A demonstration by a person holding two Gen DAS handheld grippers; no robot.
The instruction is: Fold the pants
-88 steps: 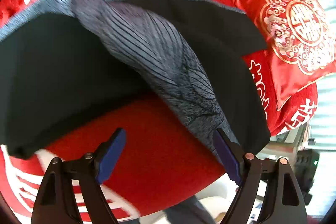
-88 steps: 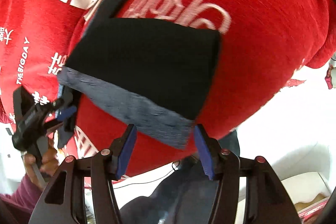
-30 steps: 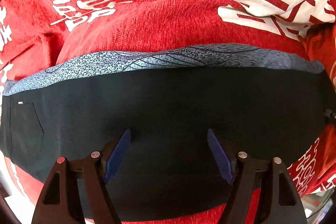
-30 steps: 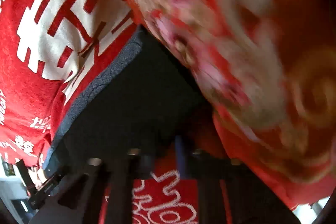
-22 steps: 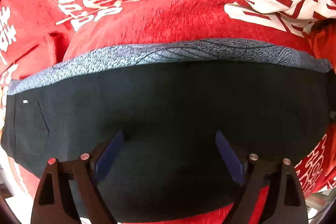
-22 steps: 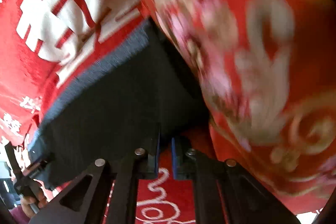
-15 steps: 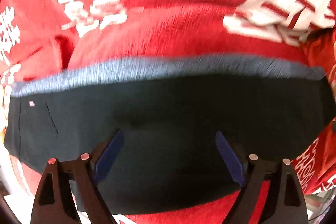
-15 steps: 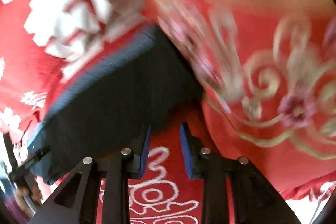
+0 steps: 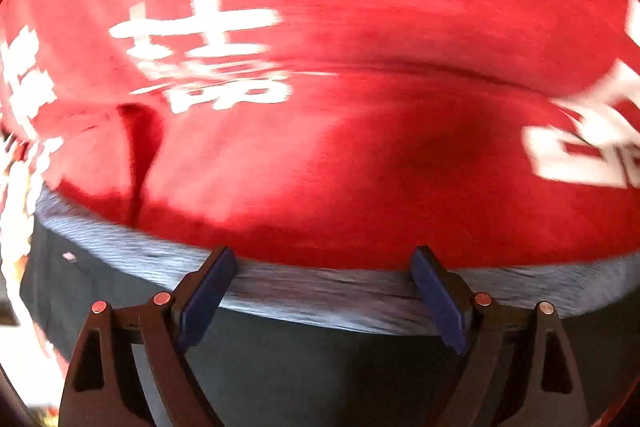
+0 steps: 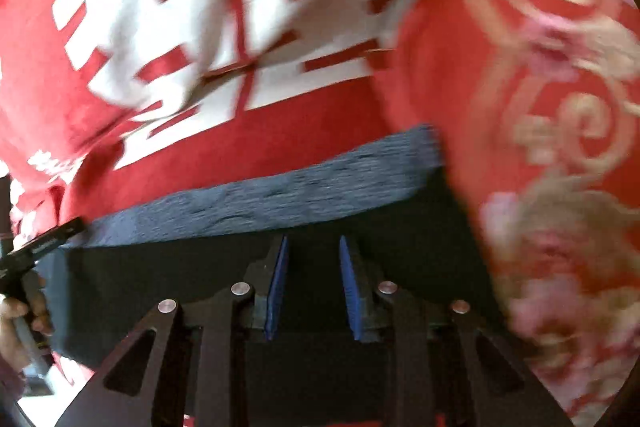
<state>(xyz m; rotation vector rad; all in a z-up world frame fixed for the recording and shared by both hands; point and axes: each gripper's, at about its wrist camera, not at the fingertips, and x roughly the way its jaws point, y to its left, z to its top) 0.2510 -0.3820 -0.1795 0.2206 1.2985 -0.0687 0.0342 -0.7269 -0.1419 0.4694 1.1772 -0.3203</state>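
The dark pants (image 9: 320, 367) lie folded lengthwise on a red bedspread (image 9: 340, 147), with a blue-grey patterned band (image 9: 320, 287) along their far edge. My left gripper (image 9: 320, 291) is open wide, its fingertips over that band and holding nothing. In the right wrist view the same pants (image 10: 160, 279) and band (image 10: 280, 195) fill the lower half. My right gripper (image 10: 312, 283) is partly open over the black cloth near the right end and holds nothing. The left gripper (image 10: 36, 243) shows at the far left in a hand.
The red bedspread with white characters (image 10: 224, 19) lies beyond the pants. A red embroidered pillow (image 10: 560, 147) presses against the right end of the pants. A crease (image 9: 140, 155) runs through the bedspread at the left.
My left gripper has moved forward across the pants to the patterned band. My right gripper, shut at the pants' near edge, opened and moved over the black cloth.
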